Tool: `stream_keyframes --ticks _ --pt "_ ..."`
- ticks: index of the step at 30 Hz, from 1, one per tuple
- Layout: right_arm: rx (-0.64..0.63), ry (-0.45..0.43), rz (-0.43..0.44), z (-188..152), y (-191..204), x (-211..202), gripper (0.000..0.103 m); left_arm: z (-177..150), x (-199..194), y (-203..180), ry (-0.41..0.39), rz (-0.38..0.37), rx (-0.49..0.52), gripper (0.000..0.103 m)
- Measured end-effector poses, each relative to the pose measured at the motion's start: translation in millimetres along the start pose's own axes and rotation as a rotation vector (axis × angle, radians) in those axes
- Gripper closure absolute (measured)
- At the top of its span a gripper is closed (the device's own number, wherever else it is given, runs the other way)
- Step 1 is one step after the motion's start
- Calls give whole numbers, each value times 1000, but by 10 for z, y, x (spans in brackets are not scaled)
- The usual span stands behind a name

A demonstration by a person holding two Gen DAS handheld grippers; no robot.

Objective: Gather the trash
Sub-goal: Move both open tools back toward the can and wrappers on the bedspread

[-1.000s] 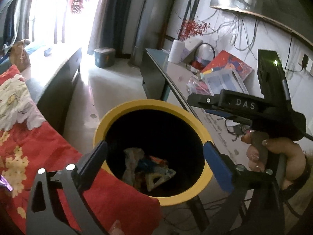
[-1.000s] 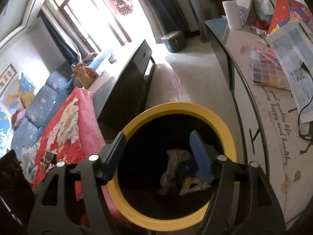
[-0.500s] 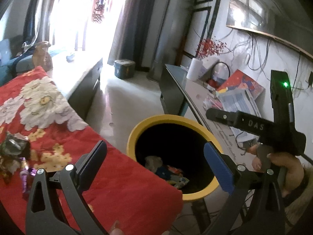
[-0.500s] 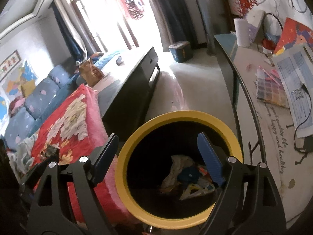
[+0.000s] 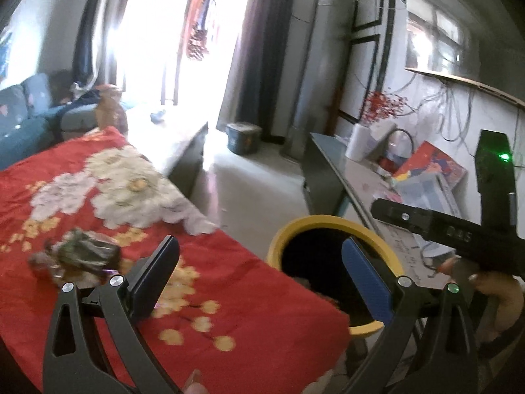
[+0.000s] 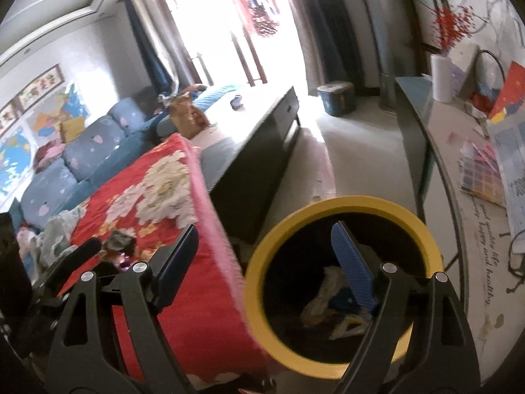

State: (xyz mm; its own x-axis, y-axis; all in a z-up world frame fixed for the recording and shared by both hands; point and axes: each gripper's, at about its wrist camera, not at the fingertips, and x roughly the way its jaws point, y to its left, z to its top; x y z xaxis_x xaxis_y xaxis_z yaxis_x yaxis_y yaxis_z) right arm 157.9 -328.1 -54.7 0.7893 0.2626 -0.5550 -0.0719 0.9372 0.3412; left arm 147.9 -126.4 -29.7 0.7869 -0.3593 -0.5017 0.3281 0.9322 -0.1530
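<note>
A yellow-rimmed black bin [image 5: 305,226] stands beside a table under a red flowered cloth [image 5: 229,282]. It also shows in the right wrist view [image 6: 328,207], with crumpled wrappers [image 6: 323,295] inside. A pile of dark crumpled wrappers [image 5: 82,254] lies on the cloth at the left, seen too in the right wrist view [image 6: 119,241]. My left gripper [image 5: 261,269] is open and empty above the cloth's edge. My right gripper [image 6: 262,256] is open and empty, over the bin's near rim; its body [image 5: 459,233] shows at right.
A long glass-topped side table [image 6: 459,170] with papers, a paper roll [image 5: 359,146] and cables runs along the right wall. A dark low cabinet [image 6: 262,151] stands beyond the red cloth. A blue sofa [image 6: 82,151] is at the left. A small lidded box [image 5: 242,138] sits on the floor.
Both grippers have pulled up and back from over the bin. The left view has swung left onto the red cloth, so the wrapper pile has come into view.
</note>
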Motion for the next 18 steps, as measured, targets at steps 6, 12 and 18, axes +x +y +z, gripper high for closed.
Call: stream_keyframes --ticks 6,12,18 --pt "-60 12 58 -45 328 25 28 26 -158 267 -25 59 -30 7" --pt "-129 49 109 -136 666 107 28 27 -270 560 -41 112 -80 7" --pt "-172 83 140 -218 899 188 28 -1 -369 838 -53 156 -128 7"
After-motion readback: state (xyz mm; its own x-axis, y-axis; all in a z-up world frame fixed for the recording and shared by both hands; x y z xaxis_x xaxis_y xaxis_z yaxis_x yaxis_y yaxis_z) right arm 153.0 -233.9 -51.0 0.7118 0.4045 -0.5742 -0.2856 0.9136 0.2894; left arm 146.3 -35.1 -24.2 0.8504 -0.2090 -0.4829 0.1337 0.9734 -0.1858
